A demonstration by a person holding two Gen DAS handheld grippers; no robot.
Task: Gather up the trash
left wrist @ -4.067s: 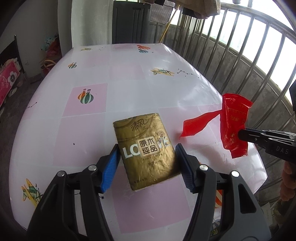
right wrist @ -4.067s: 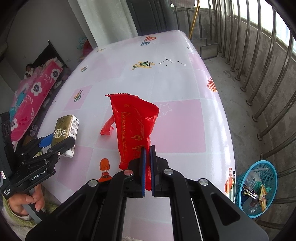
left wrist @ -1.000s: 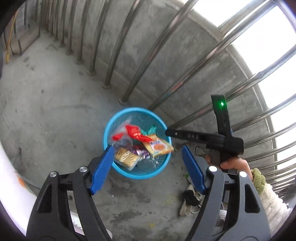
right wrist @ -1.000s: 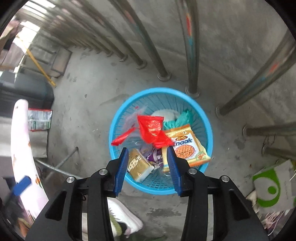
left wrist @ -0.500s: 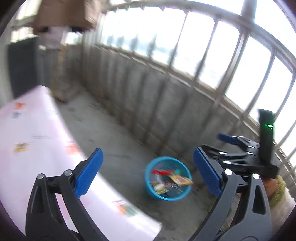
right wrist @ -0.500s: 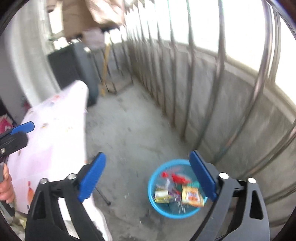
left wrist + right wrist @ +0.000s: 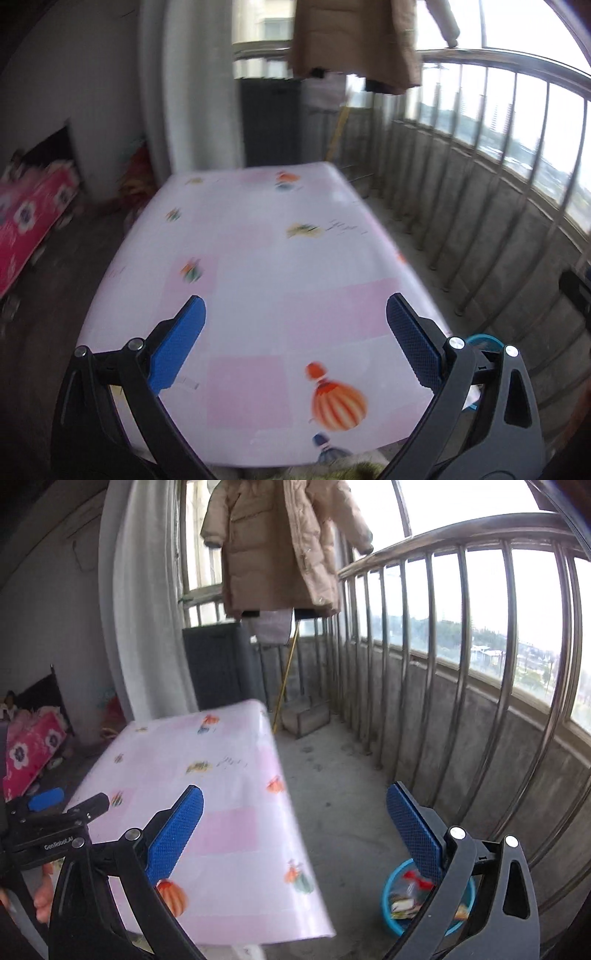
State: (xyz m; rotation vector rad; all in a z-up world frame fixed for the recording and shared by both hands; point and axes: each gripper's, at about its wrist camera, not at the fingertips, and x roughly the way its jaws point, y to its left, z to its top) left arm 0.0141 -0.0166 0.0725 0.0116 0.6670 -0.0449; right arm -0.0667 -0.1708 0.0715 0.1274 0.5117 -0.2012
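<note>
Left hand-held gripper [image 7: 295, 332] spread wide, nothing between its blue pads, above the pink-and-white balloon-print surface [image 7: 258, 258]; right hand-held gripper [image 7: 294, 819] likewise wide apart and empty; round blue mesh plastic basket [image 7: 391, 915] on the concrete floor beside the steel railing [image 7: 461, 664] — red wrapper [image 7: 415, 878] and other packets lie inside it.

One table [image 7: 258, 258] with pink-and-white cloth. One blue basket [image 7: 391, 919] on the floor, near right, holding several wrappers, number unclear. One brown coat [image 7: 273, 546] hanging, far. Two grippers: left gripper [image 7: 295, 343], right gripper [image 7: 295, 830].
</note>
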